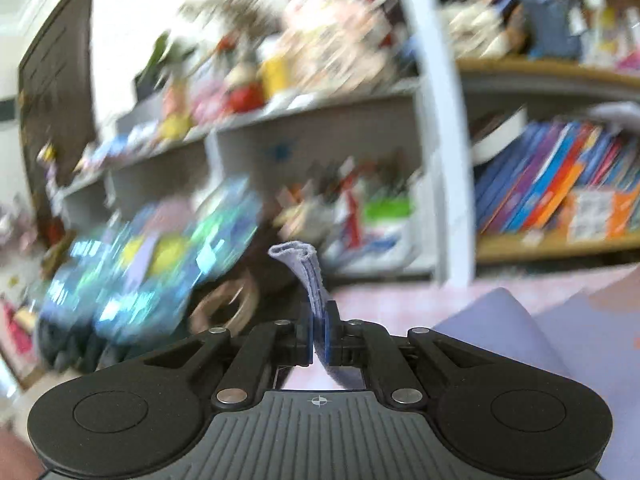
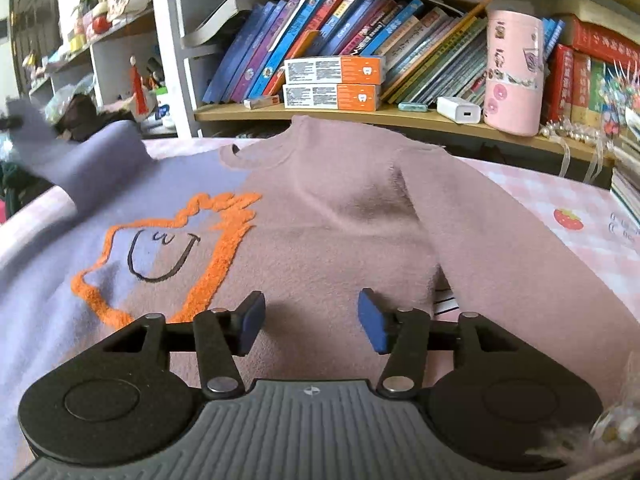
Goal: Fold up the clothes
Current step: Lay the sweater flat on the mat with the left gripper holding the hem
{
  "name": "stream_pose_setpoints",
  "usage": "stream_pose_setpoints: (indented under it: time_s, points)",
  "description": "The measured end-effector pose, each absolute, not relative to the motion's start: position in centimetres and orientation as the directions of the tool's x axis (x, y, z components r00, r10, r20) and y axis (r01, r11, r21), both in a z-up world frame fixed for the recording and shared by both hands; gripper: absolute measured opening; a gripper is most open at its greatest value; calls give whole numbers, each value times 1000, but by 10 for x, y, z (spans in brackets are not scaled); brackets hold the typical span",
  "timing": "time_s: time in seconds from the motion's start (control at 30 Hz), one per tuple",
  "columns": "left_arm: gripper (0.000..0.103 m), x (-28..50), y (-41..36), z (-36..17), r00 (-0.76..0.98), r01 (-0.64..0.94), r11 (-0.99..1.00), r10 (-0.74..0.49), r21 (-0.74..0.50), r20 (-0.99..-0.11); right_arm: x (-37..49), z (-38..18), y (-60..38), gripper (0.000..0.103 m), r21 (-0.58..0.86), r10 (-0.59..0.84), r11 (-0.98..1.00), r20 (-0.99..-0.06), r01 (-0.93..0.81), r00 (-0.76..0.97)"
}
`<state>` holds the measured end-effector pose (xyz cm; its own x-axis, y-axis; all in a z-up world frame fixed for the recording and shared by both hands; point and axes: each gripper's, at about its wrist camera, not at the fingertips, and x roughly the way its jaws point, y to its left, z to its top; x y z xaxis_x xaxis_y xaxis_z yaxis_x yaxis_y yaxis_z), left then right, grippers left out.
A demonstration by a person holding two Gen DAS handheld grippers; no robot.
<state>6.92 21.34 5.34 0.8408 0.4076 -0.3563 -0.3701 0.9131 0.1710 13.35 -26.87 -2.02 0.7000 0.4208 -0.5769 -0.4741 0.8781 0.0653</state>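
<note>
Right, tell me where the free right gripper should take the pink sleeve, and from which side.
Probably at the outer edge of the pink sleeve, low down near the right gripper, coming in from the right. The sleeve lies flat and diagonal on the sweater, so its free long edge over the tablecloth looks easiest to pinch.

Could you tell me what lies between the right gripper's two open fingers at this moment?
In the right wrist view, only the pink half of the sweater shows between the right gripper's spread pads; nothing is held.
</note>
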Motion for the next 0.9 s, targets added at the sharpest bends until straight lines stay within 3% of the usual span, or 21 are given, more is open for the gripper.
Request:
stream_pose_setpoints:
  time_s: [0.1, 0.27, 0.33, 0.4, 0.53, 0.57, 0.67, 0.83, 0.87, 0.9]
  points:
    - [8, 58, 239, 29, 805, -416, 898, 438, 147, -400, 132, -20, -265, 52, 46, 403, 883, -581, -466, 707]
    - [16, 40, 258, 19, 714, -589, 800, 582, 115, -390, 129, -20, -268, 52, 48, 372, 903, -586, -427, 720]
    - [18, 27, 242, 25, 764, -528, 843, 525, 106, -374, 124, -18, -268, 53, 31, 351, 909, -596, -416, 722]
    - [25, 14, 219, 28, 849, -372, 928, 345, 9, -401, 119, -17, -270, 56, 22, 335, 913, -609, -406, 719]
    - [26, 12, 180, 18, 883, -74, 970, -44, -232, -467, 102, -12, -280, 57, 11, 310, 920, -632, -392, 710]
    - [26, 17, 170, 12, 870, -35, 968, -93, -249, -484, 96, -11, -282, 57, -6, 292, 923, -638, -384, 712]
    - [26, 37, 142, -2, 839, 31, 971, -153, -235, -523, 79, -10, -290, 58, -51, 242, 931, -655, -360, 716]
    - [25, 70, 124, -19, 804, 48, 966, -188, -253, -564, 64, -11, -306, 56, 28, 259, 945, -669, -325, 697]
    - [25, 74, 123, -22, 801, 46, 965, -191, -259, -568, 63, -12, -309, 54, 50, 264, 949, -667, -312, 697]
    - [24, 76, 122, -22, 799, 47, 964, -193, -260, -570, 62, -12, -311, 46, 72, 269, 952, -665, -298, 697]
